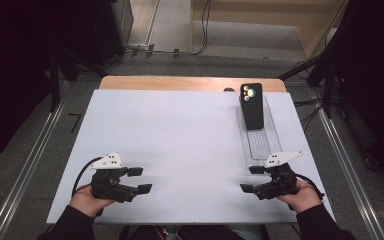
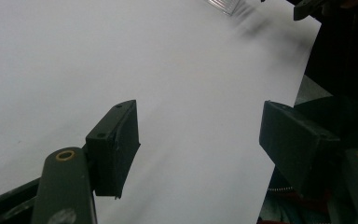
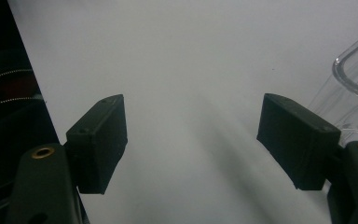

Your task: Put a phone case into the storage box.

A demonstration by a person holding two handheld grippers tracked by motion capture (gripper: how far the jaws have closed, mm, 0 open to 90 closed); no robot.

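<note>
Approaching phone (image 1: 253, 105) in clear tray (image 1: 260, 142) ahead of right claw (image 1: 252, 179) (both claws released, left claw (image 1: 139, 180) idling), aligning 2 jaws squarely.

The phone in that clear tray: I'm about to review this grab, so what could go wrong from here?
1. The phone leans upright at the far end of the clear tray; a nudge could tip it over.
2. The tray looks light and sits near the white board's right edge, so a push from the right claw could slide it.
3. The left claw, open and empty, is far across the board, so steadying help would come late.
</note>
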